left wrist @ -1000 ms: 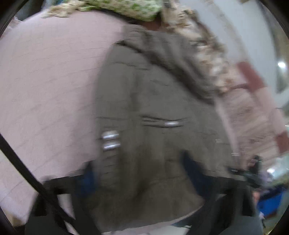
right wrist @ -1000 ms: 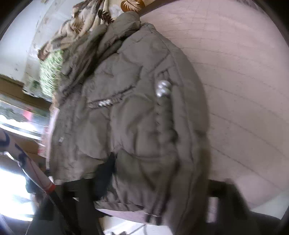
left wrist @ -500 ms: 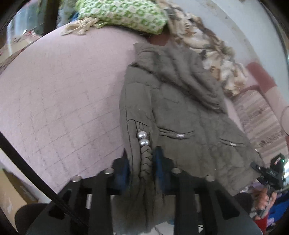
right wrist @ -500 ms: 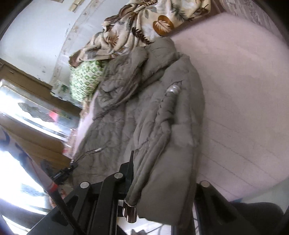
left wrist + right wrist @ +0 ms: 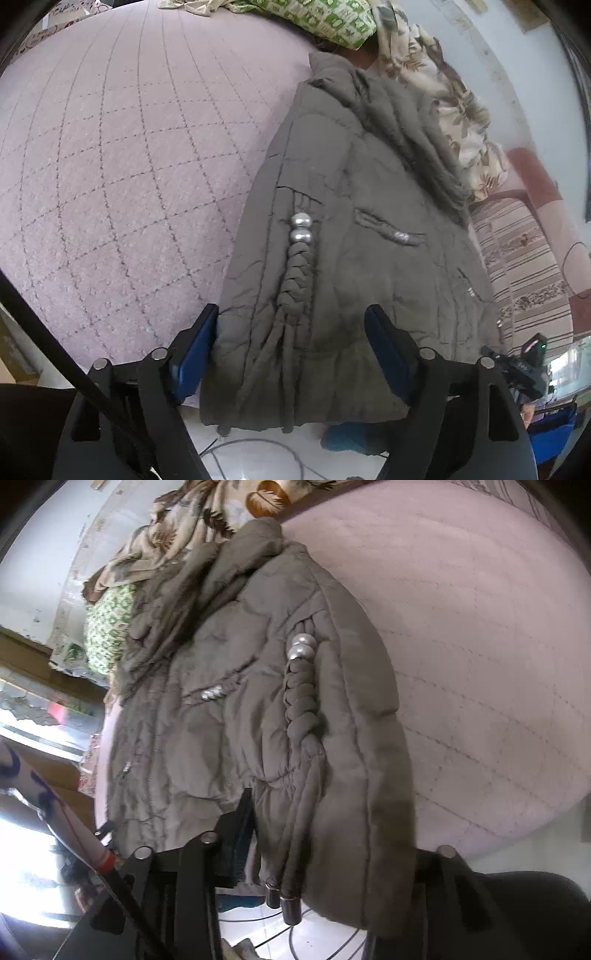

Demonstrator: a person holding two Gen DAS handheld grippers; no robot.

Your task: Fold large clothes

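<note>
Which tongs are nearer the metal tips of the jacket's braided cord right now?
Right, probably. The metal tips hang large and close between the right tongs, below the jacket hem. The left tongs also straddle that cord, open, but the tips look smaller there.

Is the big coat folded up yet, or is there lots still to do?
Partly. The grey padded coat lies on the pink quilt, apparently folded lengthwise, its braided cord on top. The left gripper is open around its hem. The hem overhangs the bed edge; folding it up toward the hood seems left.
</note>
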